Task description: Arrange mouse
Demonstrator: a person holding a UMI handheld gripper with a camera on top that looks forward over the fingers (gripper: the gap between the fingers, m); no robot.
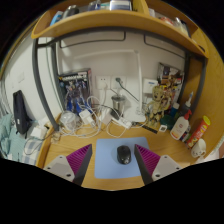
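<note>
A black mouse (123,154) lies on a light blue mouse mat (104,168) on a wooden desk. My gripper (112,161) is open. Its two fingers with magenta pads (85,159) stand wide apart at either side of the mat. The mouse rests on the mat between them, closer to the right finger, with a gap at each side. Nothing is held.
The wooden desk (60,150) carries tangled white cables (95,117) and power strips at the back against the wall. Bottles (181,125) stand at the right. A black object (20,112) leans at the left. A wooden shelf (100,22) hangs overhead.
</note>
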